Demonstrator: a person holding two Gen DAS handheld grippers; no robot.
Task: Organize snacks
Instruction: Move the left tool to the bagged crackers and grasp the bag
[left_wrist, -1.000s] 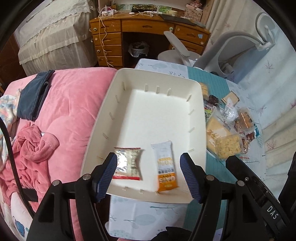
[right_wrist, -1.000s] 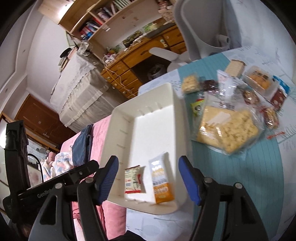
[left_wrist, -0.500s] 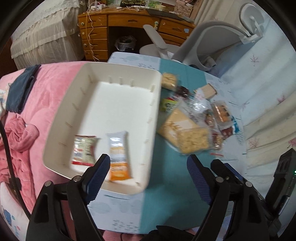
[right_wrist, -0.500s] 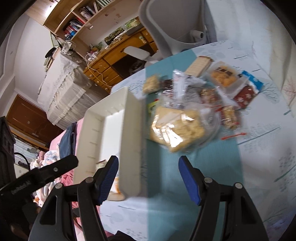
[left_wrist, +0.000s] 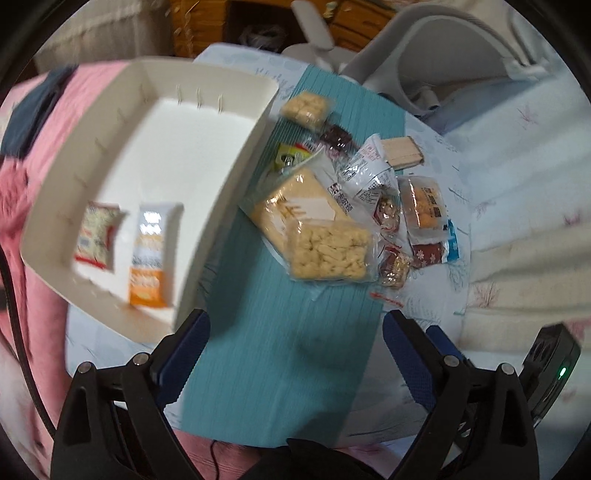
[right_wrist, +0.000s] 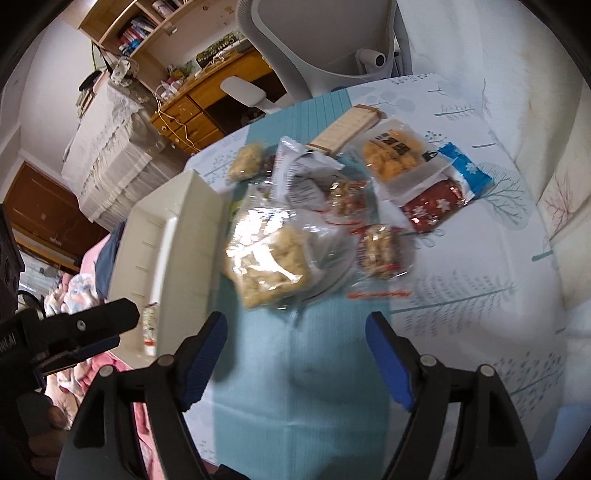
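A white tray (left_wrist: 229, 173) lies at the left on the table and holds an orange-and-white oat bar (left_wrist: 149, 254) and a small red-and-white packet (left_wrist: 96, 236). A pile of snack packs lies right of it, with a large clear bag of pale puffed snacks (left_wrist: 325, 247) nearest; the bag also shows in the right wrist view (right_wrist: 269, 262). My left gripper (left_wrist: 295, 343) is open and empty above the teal runner (left_wrist: 280, 362), short of the pile. My right gripper (right_wrist: 295, 354) is open and empty, also short of the pile. The tray (right_wrist: 192, 236) shows at its left.
A grey office chair (right_wrist: 332, 40) stands behind the table, a wooden desk (right_wrist: 207, 99) further back. Pink bedding (left_wrist: 33, 177) lies left of the tray. Small packs in the pile include a wafer bar (right_wrist: 347, 129), an orange snack pack (right_wrist: 391, 155) and a red snowflake pack (right_wrist: 432, 206).
Both grippers have swung right, from over the tray to over the teal runner in front of the snack pile. Both stay open and empty.
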